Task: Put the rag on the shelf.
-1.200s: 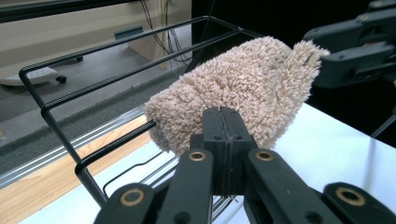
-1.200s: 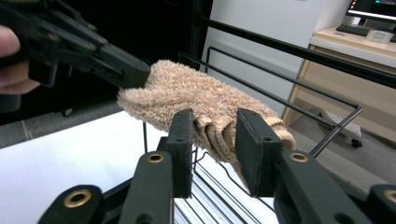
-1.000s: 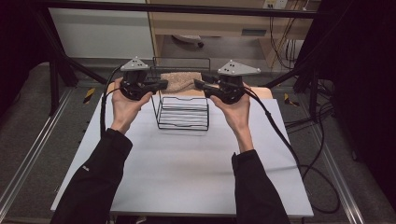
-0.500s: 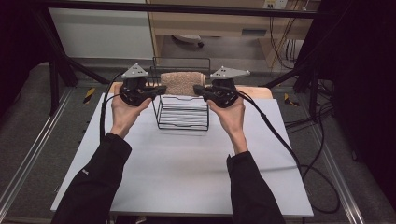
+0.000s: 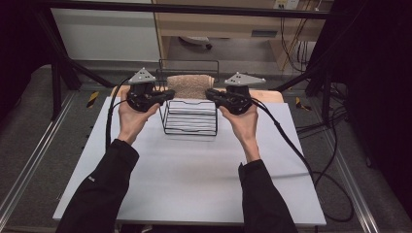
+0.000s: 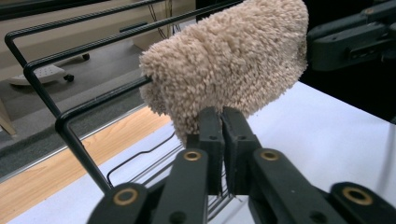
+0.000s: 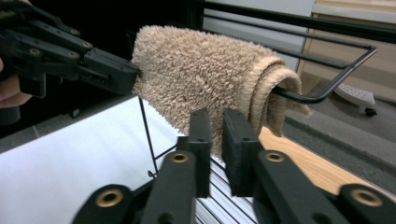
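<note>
Towel (image 5: 188,85), beige, draped over the wire rack (image 5: 190,118) on the table (image 5: 194,165), high view. Left gripper (image 6: 222,122) view: jaws nearly together, pinching its lower edge. Right gripper (image 7: 218,128) view: jaws slightly parted, having just opened a little; grip unclear.

Around your work you had a white table top (image 5: 194,179) filling the lower middle of the high view, with a wooden strip (image 5: 272,95) along its far edge. Black cables (image 5: 335,194) looped over the grey floor (image 5: 29,141) at the right — yellow-black tape marks (image 5: 92,98) sat left and right.
</note>
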